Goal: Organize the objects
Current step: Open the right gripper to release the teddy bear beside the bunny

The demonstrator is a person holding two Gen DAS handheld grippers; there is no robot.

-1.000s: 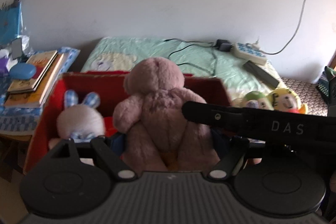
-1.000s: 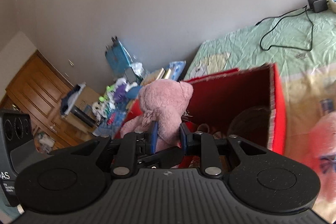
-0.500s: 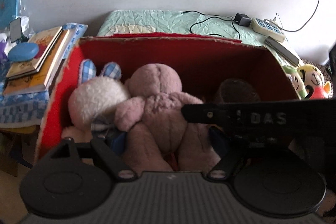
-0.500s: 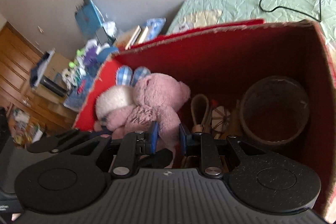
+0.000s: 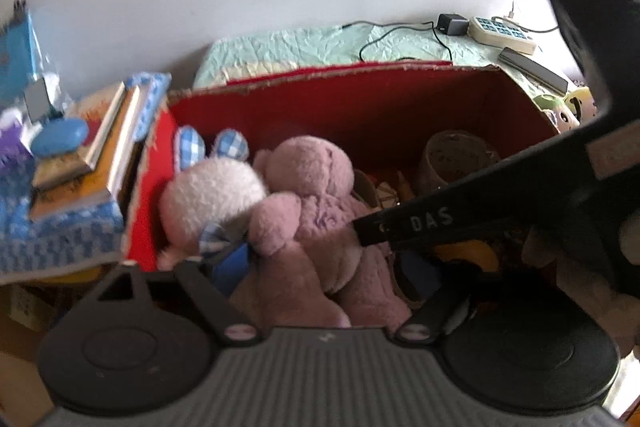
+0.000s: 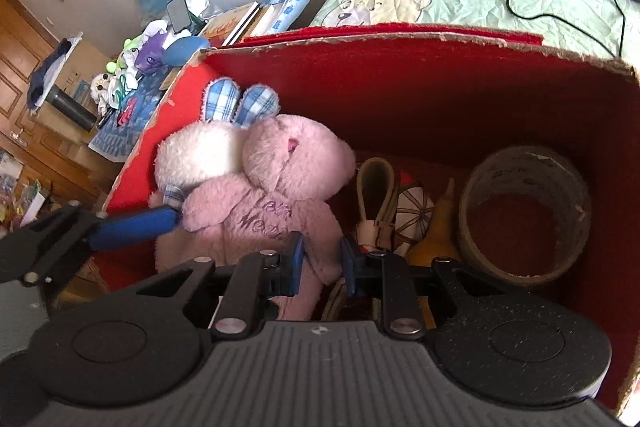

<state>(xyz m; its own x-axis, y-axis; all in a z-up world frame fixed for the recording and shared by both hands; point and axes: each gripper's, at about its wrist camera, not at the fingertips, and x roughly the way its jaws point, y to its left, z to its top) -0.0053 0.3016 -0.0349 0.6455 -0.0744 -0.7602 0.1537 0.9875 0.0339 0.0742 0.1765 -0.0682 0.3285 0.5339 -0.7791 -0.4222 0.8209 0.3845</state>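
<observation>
left gripper (image 5: 320,267): jaws wide and opening, straddling pink teddy bear (image 6: 276,203), pads not visibly pressing | right gripper (image 6: 320,263): jaws nearly together, pinching bear's leg | bear: in red box (image 6: 440,87), against white bunny (image 6: 200,155)

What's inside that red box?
The red box holds a pink bear, a white bunny, a tape roll and a small cap. Whatever lies under the toys is hidden.

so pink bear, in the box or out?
In. The pink bear lies inside the red box against the white bunny, its leg clamped by the right gripper.
</observation>
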